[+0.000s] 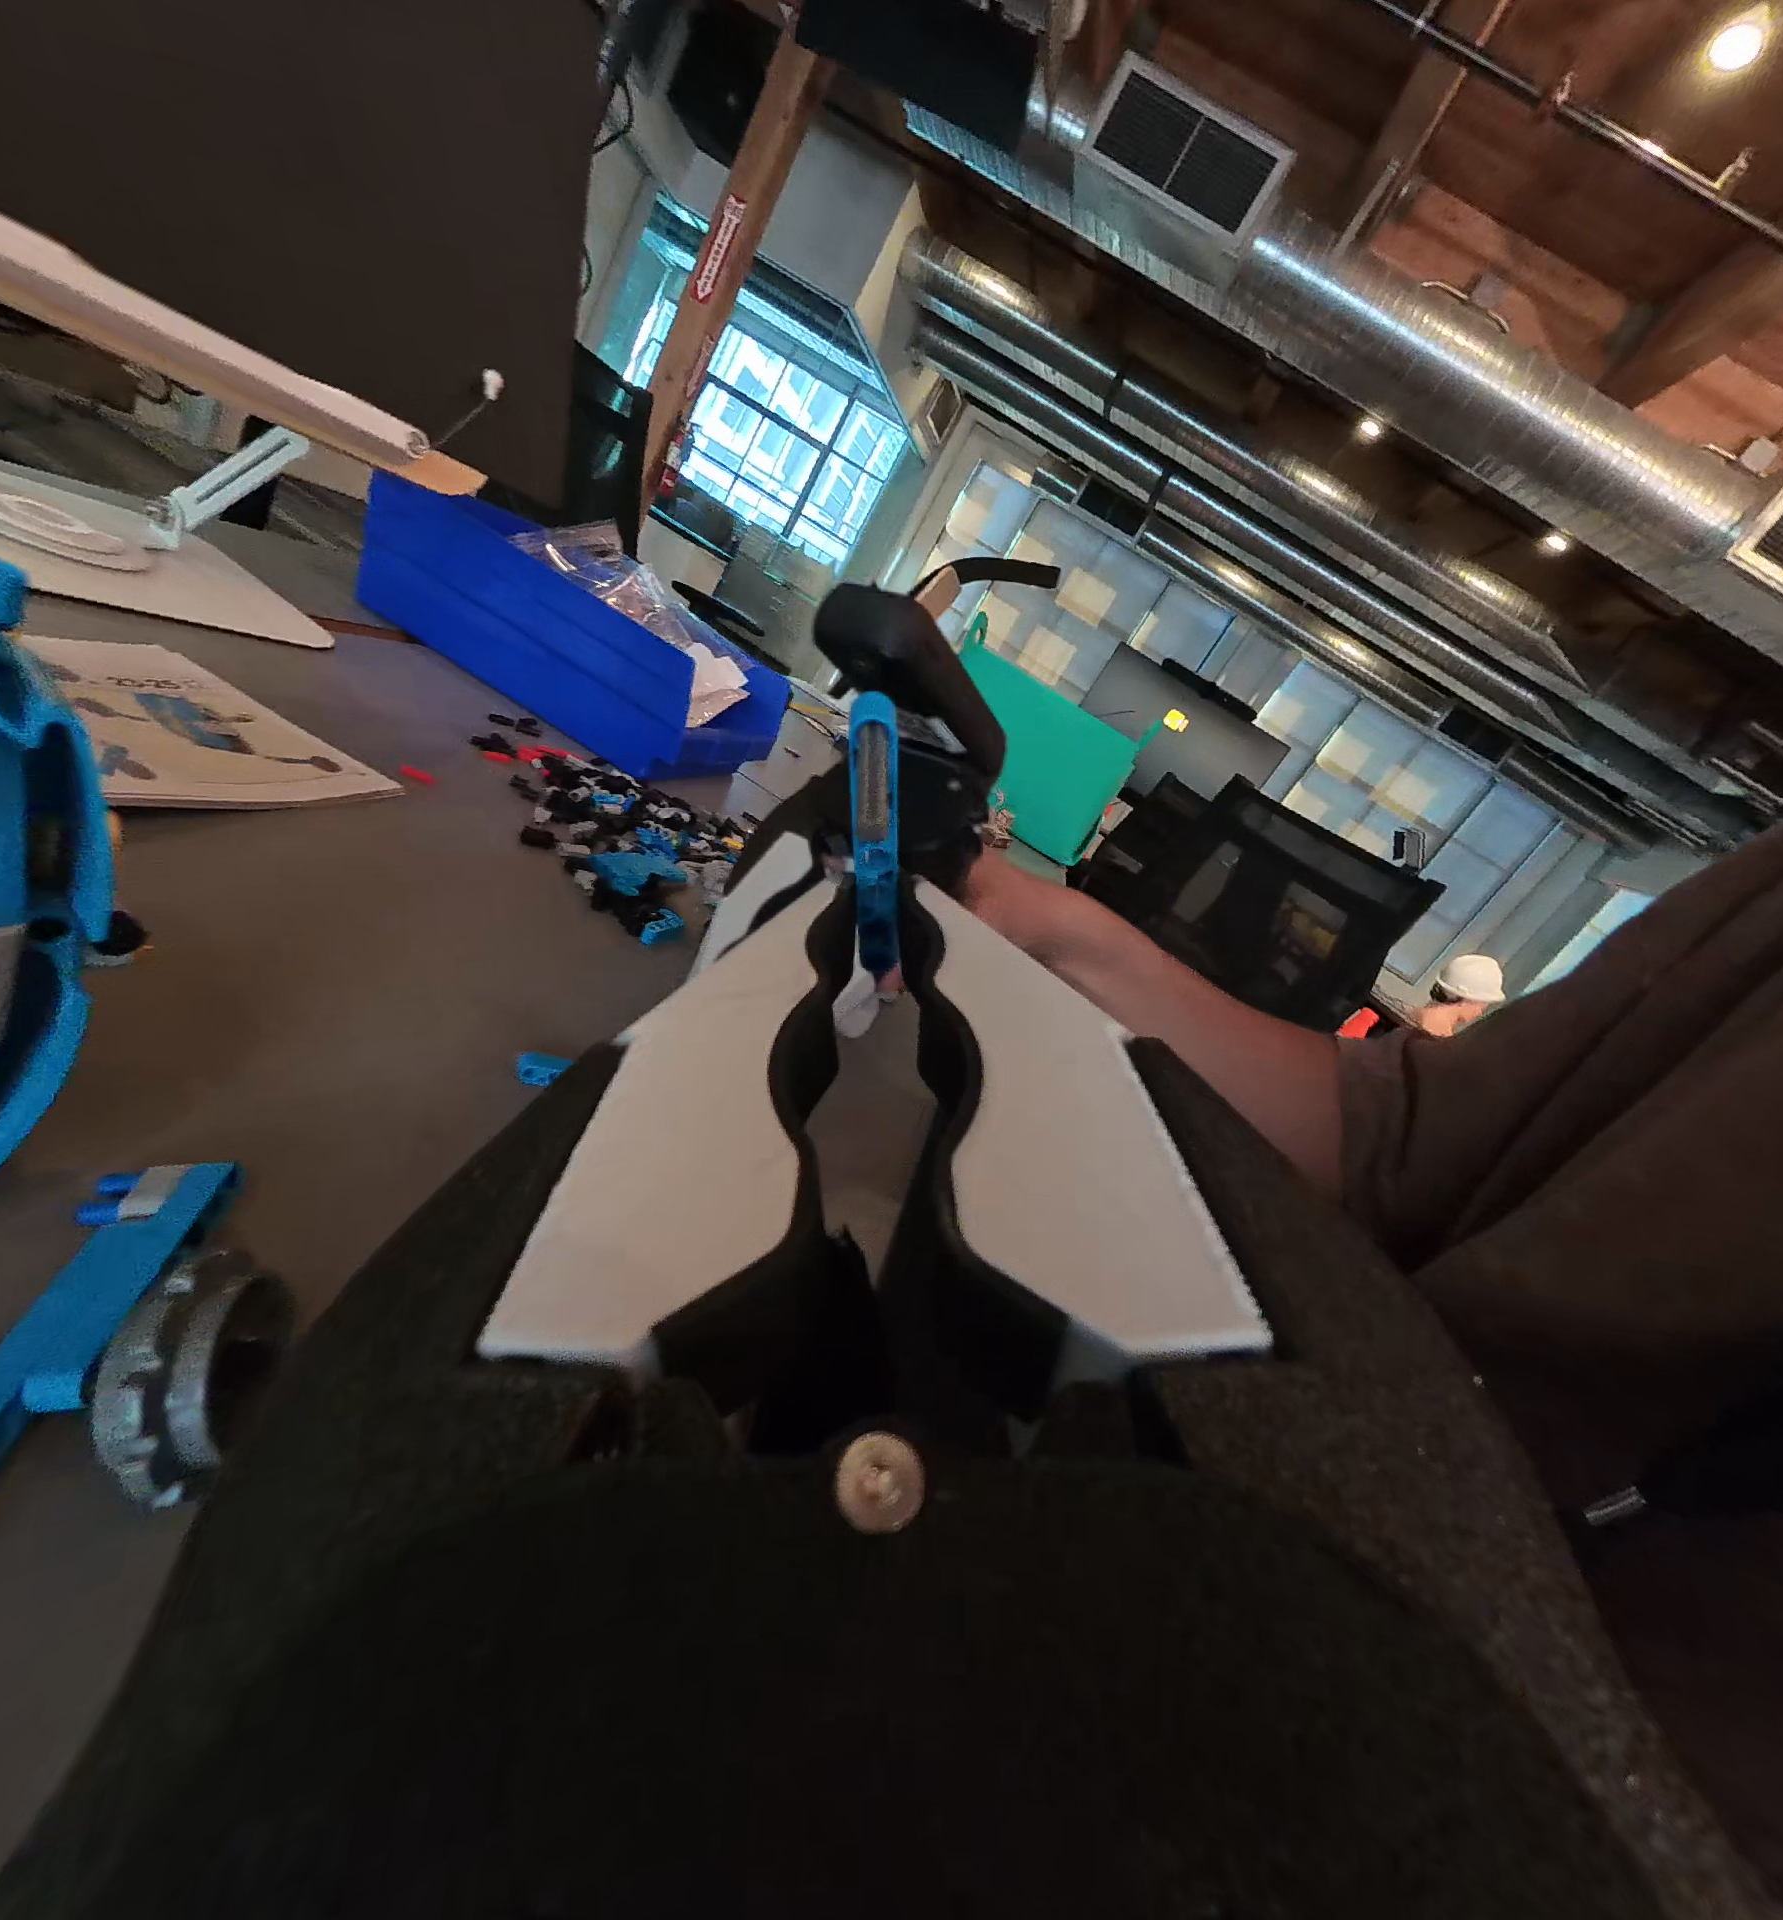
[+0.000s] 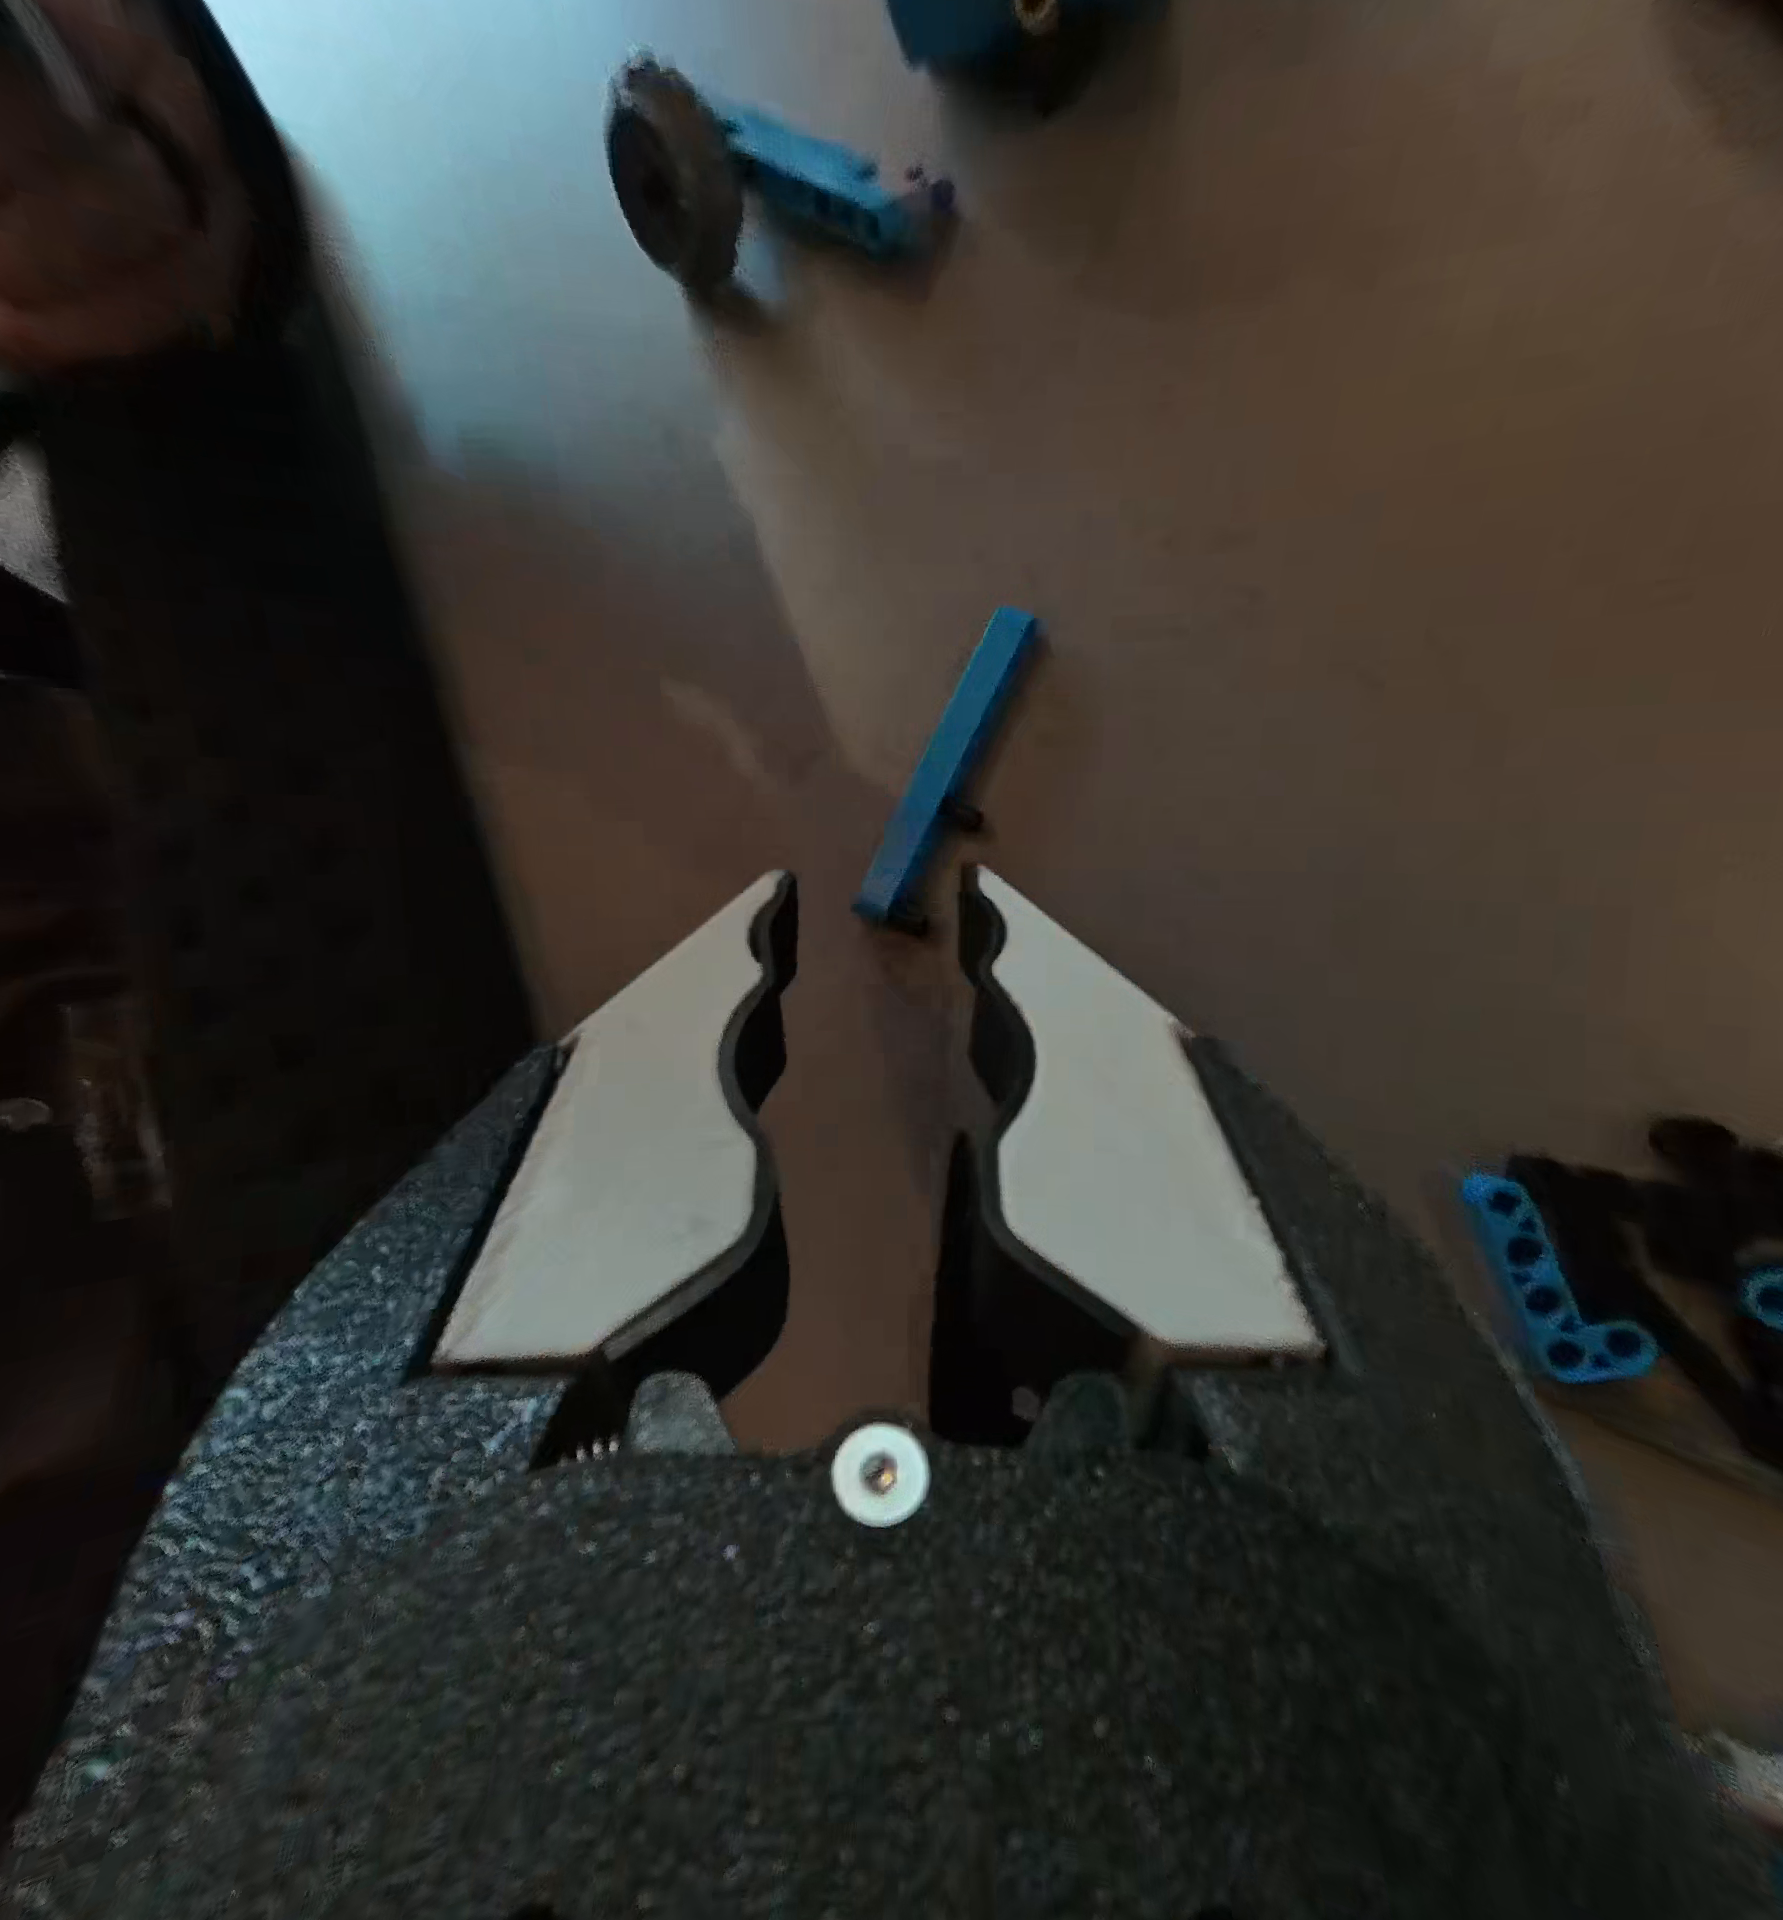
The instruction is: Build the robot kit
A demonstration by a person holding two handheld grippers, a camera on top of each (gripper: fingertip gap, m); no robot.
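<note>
While the left gripper [image 1: 882,925] is clenched on a thin blue perforated beam [image 1: 874,831] pinched upright between its tips and lifted off the grey table [image 1: 367,987], the right gripper [image 2: 879,894] hangs released over the tabletop, jaws apart, holding nothing. Just ahead of the right tips, slightly toward the right finger, lies a flat blue beam [image 2: 954,764] with small black pins on one side; not touched. Farther ahead sits a blue beam with a dark wheel [image 2: 674,177]; off to the right, a blue L-shaped beam [image 2: 1547,1294] among black parts. Left of the left gripper: a loose pile of small parts [image 1: 622,826], a blue bin [image 1: 554,634], an instruction booklet [image 1: 201,732], a blue assembly [image 1: 4,883]. Judgement: the flat beam looks light, stiff, smooth plastic, low to the table, likely to skid or tip. Best grip looks like across its narrow width near mid-length, clear of the pins.
</note>
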